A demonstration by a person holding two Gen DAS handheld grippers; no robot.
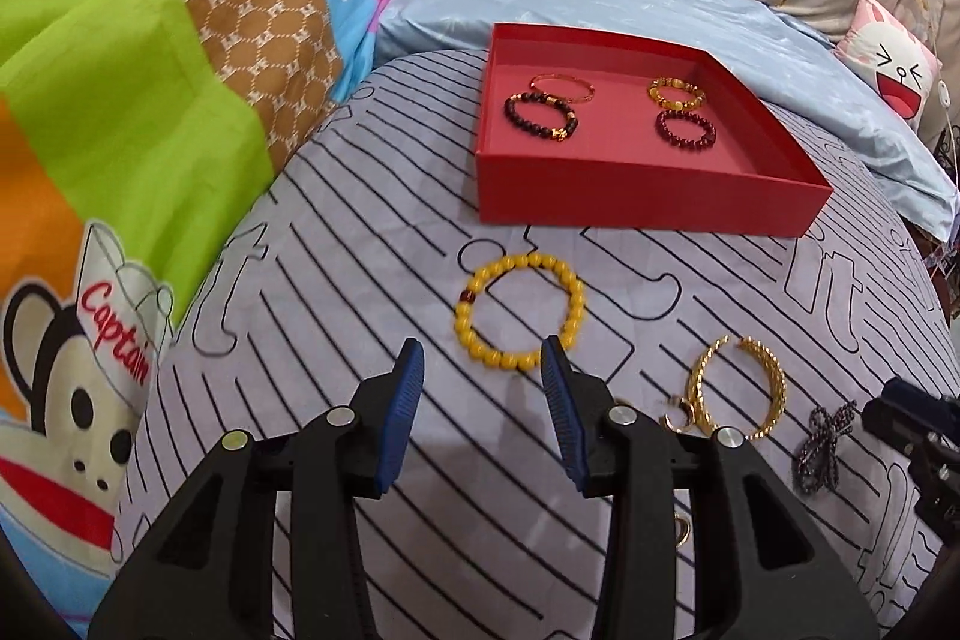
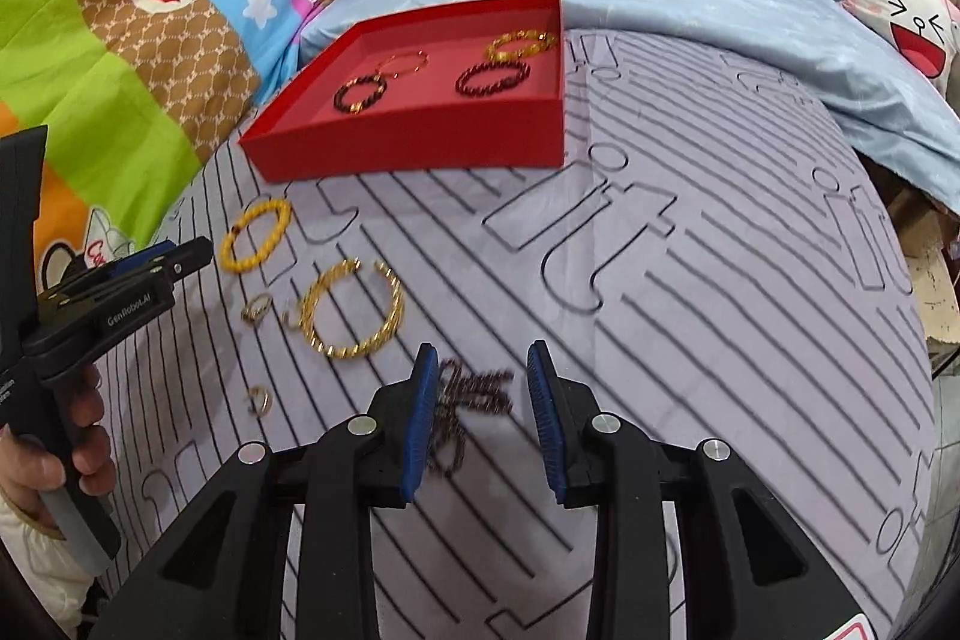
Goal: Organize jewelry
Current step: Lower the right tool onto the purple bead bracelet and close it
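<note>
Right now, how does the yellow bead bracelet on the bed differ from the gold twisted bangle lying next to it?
The yellow bead bracelet is a closed ring of round beads with one dark red bead; the gold twisted bangle is a rope-like metal hoop with an open gap. The bracelet lies nearer the red tray, the bangle further from it. Both lie flat on the striped sheet, outside the tray.

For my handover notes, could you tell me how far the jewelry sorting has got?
Done: four bracelets lie in the red box. In hand: nothing; both jaws stand open, left gripper over the yellow bead bracelet, right gripper over the dark bow piece. Left: those, the gold bangle, small rings.
</note>
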